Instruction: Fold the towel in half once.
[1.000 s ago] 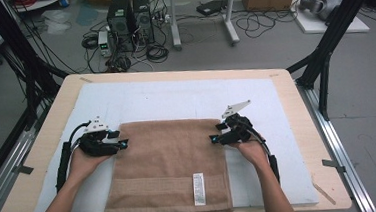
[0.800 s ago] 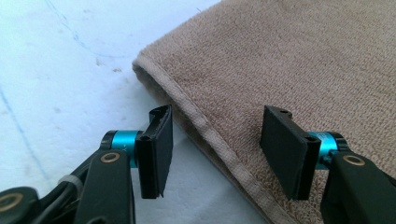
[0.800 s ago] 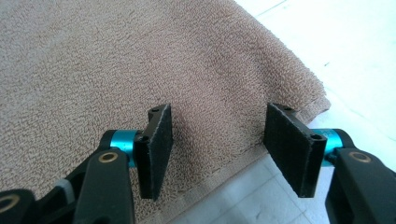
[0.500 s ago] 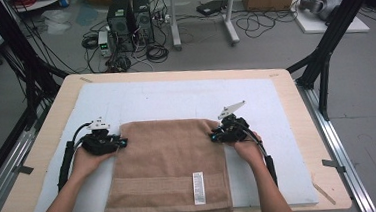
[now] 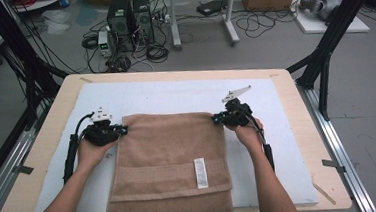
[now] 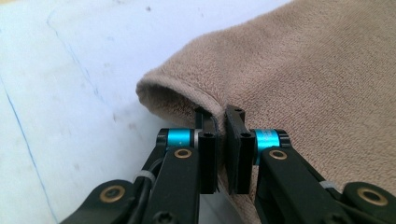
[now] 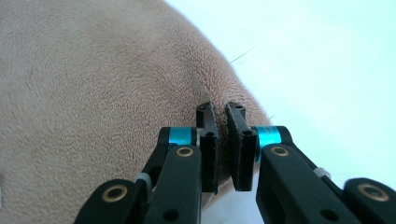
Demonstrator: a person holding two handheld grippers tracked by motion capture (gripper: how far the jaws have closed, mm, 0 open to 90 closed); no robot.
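Observation:
A tan towel with a white label lies folded on the white mat, and its near end hangs over the table's front edge. My left gripper is at the towel's far left corner, and its jaws have just been closing. In the left gripper view the gripper is shut on the towel's rolled edge. My right gripper is at the far right corner, its jaws also just closing. In the right gripper view it pinches the towel's edge, and the cloth bunches between the pads.
The white mat covers most of the wooden table. Bare mat lies beyond the towel and to both sides. Black frame legs stand at the table's far corners. Computers and cables sit on the floor behind.
Both grippers closed on the towel's far corners and shifted slightly toward the far side, taking the towel's far edge with them.

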